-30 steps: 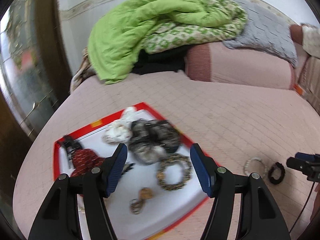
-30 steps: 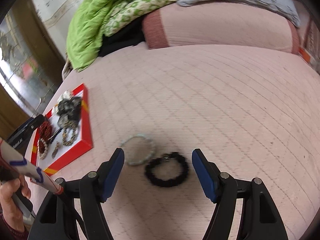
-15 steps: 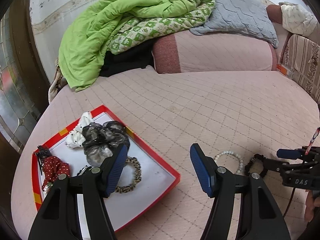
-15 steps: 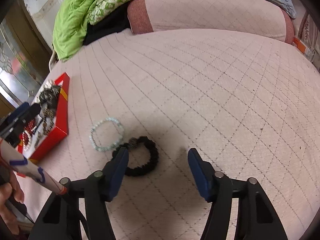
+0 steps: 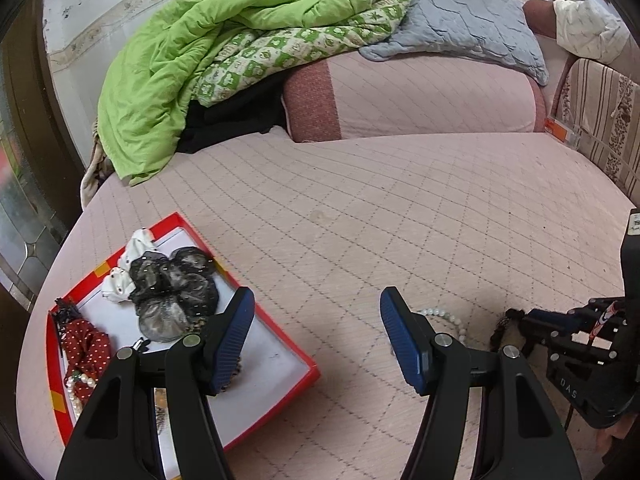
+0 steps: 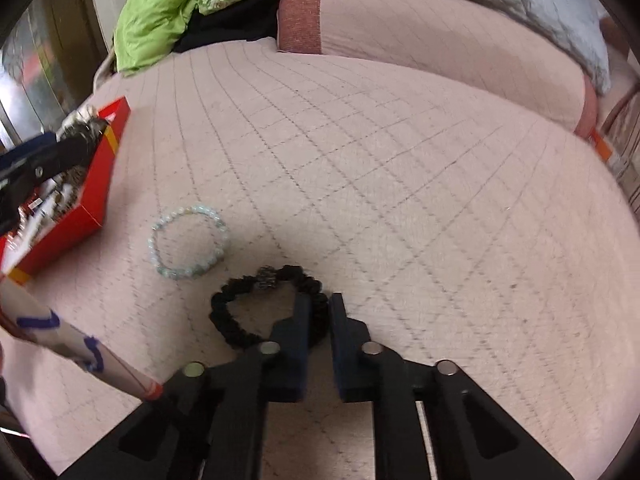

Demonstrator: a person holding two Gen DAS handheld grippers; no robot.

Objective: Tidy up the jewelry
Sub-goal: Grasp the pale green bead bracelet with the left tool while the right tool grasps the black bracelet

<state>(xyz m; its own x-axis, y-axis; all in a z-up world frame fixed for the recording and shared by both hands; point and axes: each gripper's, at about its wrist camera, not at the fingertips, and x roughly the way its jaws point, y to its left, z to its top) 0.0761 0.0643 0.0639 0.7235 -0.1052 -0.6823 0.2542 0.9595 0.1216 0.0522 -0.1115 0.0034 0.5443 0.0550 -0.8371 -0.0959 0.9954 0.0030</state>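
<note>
A black beaded bracelet (image 6: 240, 312) lies on the pink quilted bed. My right gripper (image 6: 320, 312) is shut on its right side, down at the bed surface. A pale bead bracelet (image 6: 188, 242) lies just left of it; it also shows in the left wrist view (image 5: 444, 316). A red tray (image 5: 276, 332) with a white floor holds a black scrunchie (image 5: 172, 292), a white scrunchie, a red dotted one (image 5: 86, 348) and pearls. My left gripper (image 5: 316, 332) is open and empty, hovering above the tray's right edge. The right gripper shows in the left wrist view (image 5: 532, 320).
A green quilt (image 5: 224, 48), a grey pillow (image 5: 460, 20) and a pink bolster (image 5: 420, 96) lie at the head of the bed. A wooden door with glass (image 5: 20, 160) stands at the left. The red tray also shows in the right wrist view (image 6: 96, 184).
My right gripper has moved down onto the black bracelet and shut on its right side. My left gripper has moved right, from over the tray's middle to its right edge.
</note>
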